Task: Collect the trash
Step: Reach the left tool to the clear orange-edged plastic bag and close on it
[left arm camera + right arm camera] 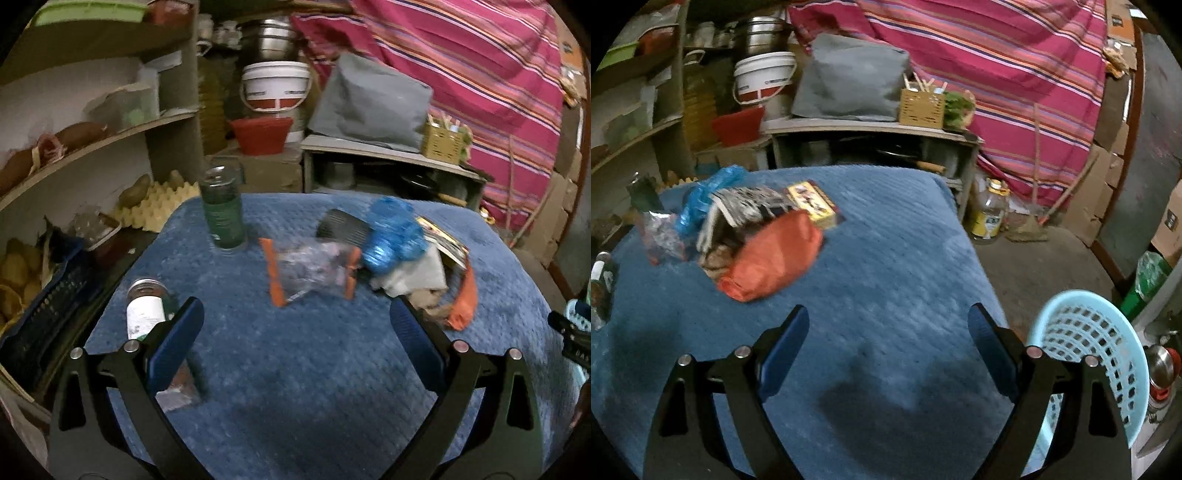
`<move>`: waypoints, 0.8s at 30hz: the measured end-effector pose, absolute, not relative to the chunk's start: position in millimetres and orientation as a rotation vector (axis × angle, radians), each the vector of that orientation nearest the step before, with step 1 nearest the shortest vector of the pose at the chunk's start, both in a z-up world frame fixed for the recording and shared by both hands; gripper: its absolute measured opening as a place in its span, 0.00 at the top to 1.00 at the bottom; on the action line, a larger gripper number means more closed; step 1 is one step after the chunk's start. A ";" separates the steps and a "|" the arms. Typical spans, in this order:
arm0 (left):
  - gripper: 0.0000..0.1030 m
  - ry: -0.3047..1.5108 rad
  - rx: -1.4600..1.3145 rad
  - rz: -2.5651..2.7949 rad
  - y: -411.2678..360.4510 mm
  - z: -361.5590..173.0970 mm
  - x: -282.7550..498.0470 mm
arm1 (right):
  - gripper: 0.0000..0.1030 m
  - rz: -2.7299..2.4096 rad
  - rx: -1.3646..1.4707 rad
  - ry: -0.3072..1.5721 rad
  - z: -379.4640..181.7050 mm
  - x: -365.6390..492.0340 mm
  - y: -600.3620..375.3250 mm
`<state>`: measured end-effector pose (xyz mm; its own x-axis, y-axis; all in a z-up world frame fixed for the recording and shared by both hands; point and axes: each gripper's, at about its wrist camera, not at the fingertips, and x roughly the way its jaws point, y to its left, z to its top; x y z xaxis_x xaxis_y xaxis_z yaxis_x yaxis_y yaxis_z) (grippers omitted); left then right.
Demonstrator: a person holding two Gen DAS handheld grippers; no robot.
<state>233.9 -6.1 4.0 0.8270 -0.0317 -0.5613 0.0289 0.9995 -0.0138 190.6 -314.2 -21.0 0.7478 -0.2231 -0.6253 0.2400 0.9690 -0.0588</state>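
Observation:
A pile of trash lies on the blue cloth [295, 369]: a clear wrapper with orange edges [312, 271], a crumpled blue plastic bag [393, 236], a white scrap [413, 277], an orange packet [461, 299] and a printed box [443, 236]. My left gripper [295, 325] is open and empty, short of the wrapper. In the right wrist view the orange packet [772, 254], the yellow printed box [812, 201] and the blue bag [705, 199] lie to the upper left. My right gripper [886, 332] is open and empty above the cloth [886, 295]. A light-blue perforated basket [1089, 350] stands off the table's right edge.
A green bottle [223, 206] stands at the cloth's far left; a small jar [146, 310] lies by my left finger. Shelves with potatoes [74, 155], a white bucket [275, 85] and a striped cloth [461, 74] lie behind. A yellow jug [990, 214] sits on the floor.

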 end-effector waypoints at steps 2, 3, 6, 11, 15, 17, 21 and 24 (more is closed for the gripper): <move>0.05 0.599 -0.029 -0.012 2.8 5.0 243.9 | 0.16 -0.241 0.031 0.676 -17.7 198.1 -304.1; 0.05 0.602 -0.037 0.000 5.4 4.6 248.4 | 0.16 -0.233 0.031 0.674 -16.2 203.3 -297.9; 0.05 0.612 -0.033 0.033 8.1 2.5 263.6 | 0.16 -0.220 0.018 0.673 -15.1 220.7 -281.6; 0.05 0.614 -0.013 0.058 3.2 3.1 293.0 | 0.16 -0.207 0.042 0.696 -21.3 251.7 -265.8; 0.05 0.621 -0.024 0.033 -3.1 4.4 312.0 | 0.16 -0.202 0.045 0.729 -29.5 281.4 -253.2; 0.05 0.619 -0.002 0.018 -8.6 -1.1 317.8 | 0.16 -0.200 0.056 0.740 -31.9 292.7 -251.4; 0.05 0.657 0.047 0.027 -16.1 -27.0 324.3 | 0.16 -0.202 0.063 0.762 -41.7 306.0 -249.3; 0.05 0.712 0.066 0.006 -16.4 -41.5 328.6 | 0.16 -0.196 0.080 0.783 -51.8 313.3 -249.1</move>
<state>328.6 -16.4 -41.5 0.7571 0.0284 -0.6526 0.0166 0.9979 0.0627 313.3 -249.1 -51.8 0.6914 -0.1462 -0.7075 0.2051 0.9787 -0.0018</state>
